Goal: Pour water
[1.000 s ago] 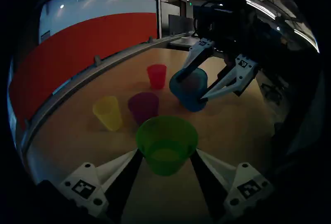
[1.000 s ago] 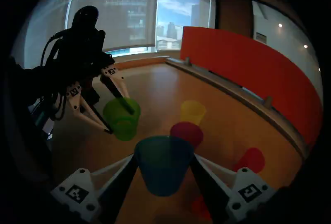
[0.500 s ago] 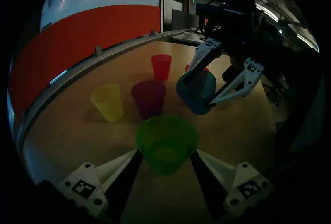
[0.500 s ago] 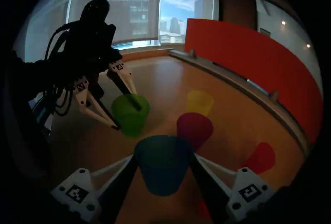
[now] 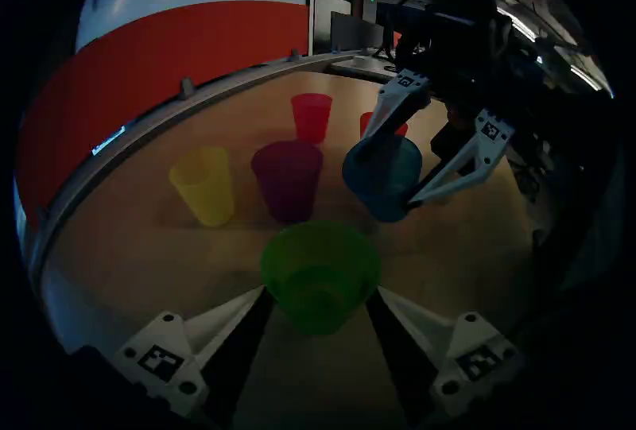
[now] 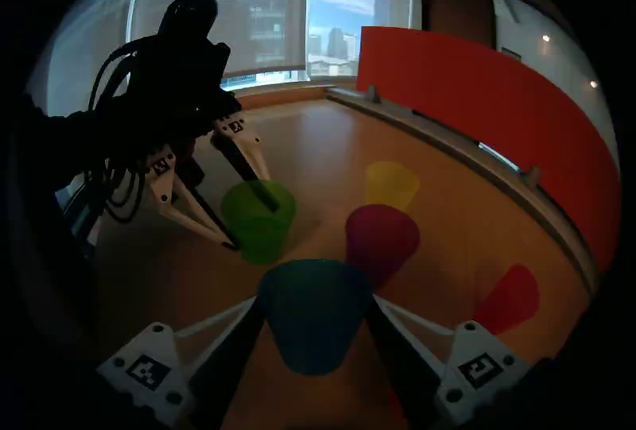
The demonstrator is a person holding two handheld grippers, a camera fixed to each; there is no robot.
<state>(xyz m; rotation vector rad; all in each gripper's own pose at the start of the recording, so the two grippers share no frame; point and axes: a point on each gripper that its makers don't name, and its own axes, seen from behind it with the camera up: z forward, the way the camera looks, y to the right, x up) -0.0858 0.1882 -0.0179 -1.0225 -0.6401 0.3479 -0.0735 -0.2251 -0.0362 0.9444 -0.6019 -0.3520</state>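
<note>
Six plastic cups (image 5: 321, 275), two white tools (image 5: 320, 291), one wooden table (image 5: 159, 255)

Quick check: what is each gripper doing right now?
Left gripper: closed, holding the green cup.
Right gripper: closed, holding the blue cup.
</note>
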